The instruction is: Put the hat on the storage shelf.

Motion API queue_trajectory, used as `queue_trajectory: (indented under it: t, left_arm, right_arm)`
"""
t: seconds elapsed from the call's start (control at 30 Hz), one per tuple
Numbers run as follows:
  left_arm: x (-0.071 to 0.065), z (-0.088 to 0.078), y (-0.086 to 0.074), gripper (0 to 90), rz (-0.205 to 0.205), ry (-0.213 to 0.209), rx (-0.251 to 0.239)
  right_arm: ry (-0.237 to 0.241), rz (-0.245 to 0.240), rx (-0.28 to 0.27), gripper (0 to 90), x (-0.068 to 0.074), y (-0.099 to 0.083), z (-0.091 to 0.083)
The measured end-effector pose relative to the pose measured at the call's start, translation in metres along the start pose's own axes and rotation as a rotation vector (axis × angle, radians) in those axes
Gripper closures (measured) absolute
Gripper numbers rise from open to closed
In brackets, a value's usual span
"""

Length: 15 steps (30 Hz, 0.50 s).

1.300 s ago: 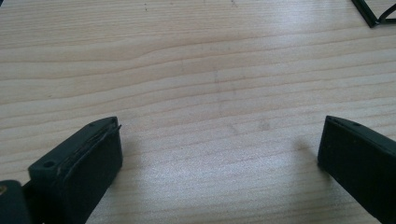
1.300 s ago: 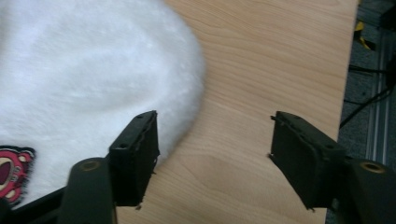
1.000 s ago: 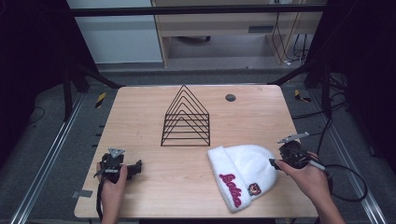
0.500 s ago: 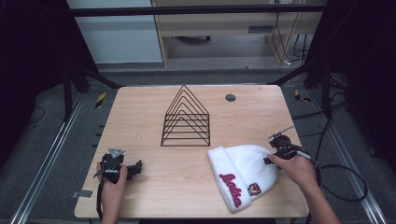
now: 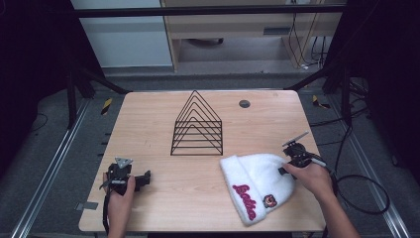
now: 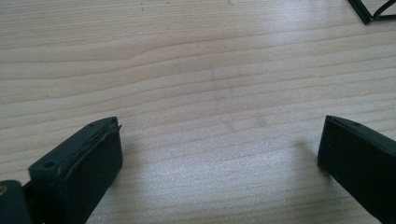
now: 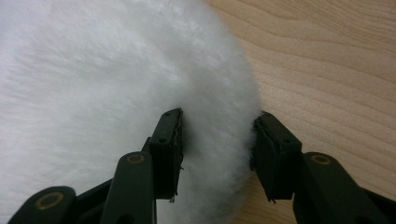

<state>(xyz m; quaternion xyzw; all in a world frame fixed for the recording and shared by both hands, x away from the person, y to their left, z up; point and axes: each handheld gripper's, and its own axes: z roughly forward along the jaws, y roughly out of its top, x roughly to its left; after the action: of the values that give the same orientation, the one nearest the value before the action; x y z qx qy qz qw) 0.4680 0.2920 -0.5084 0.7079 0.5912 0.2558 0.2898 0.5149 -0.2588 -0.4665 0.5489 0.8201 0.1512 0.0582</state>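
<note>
A white fuzzy beanie (image 5: 257, 183) with pink lettering and a small patch lies at the table's front right. My right gripper (image 5: 284, 169) is at its right edge. In the right gripper view its jaws have just been closing on a fold of the beanie's (image 7: 93, 70) rim, and the right gripper (image 7: 217, 135) now has its pads sunk into the fur on both sides. At the front left my left gripper (image 5: 144, 178) rests low over bare wood. The left gripper (image 6: 219, 144) stands wide open with nothing between its fingers.
A black wire rack (image 5: 197, 126) of nested triangles stands mid-table; one of its corners shows as the rack (image 6: 369, 11) in the left gripper view. A small dark disc (image 5: 244, 103) lies at the back right. The wooden table (image 5: 148, 124) has dark floor and cables around it.
My right gripper has moved left and down onto the beanie's right edge, and the hand now covers part of the rim. The left gripper has stayed put.
</note>
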Motion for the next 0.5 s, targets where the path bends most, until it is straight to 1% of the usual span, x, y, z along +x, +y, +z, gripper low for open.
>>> queue_trajectory:
  t: [0.03, 0.2, 0.3, 0.33, 0.4, 0.43, 0.5]
  left_arm:
    - [0.0000, 0.0000, 0.0000, 0.0, 0.000, 0.000, 0.000]
    - [-0.0002, -0.0001, -0.0001, 0.0, 0.001, 0.000, 0.000]
    - [-0.0003, -0.0001, -0.0001, 0.0, 0.002, 0.000, 0.000]
    - [-0.0003, -0.0001, -0.0001, 0.0, 0.002, 0.000, 0.000]
    - [-0.0003, -0.0001, -0.0001, 0.0, 0.002, -0.001, 0.000]
    - [-0.0003, -0.0001, -0.0001, 0.0, 0.002, -0.001, 0.000]
    - [-0.0003, -0.0001, -0.0001, 0.0, 0.003, -0.001, 0.000]
  right_arm:
    - [0.000, 0.000, 0.000, 57.0, 0.0000, 0.0000, 0.0000]
    - [0.004, -0.007, 0.001, 62.5, 0.0013, -0.0002, 0.0005]
    - [0.010, -0.010, 0.003, 67.9, 0.0012, -0.0001, 0.0008]
    - [0.010, -0.010, 0.003, 67.9, 0.0012, -0.0001, 0.0008]
    - [0.017, -0.016, 0.002, 73.7, 0.0019, -0.0004, 0.0011]
    - [0.017, -0.016, 0.002, 73.7, 0.0019, -0.0004, 0.0011]
    - [0.020, -0.027, 0.001, 76.9, 0.0025, -0.0005, 0.0011]
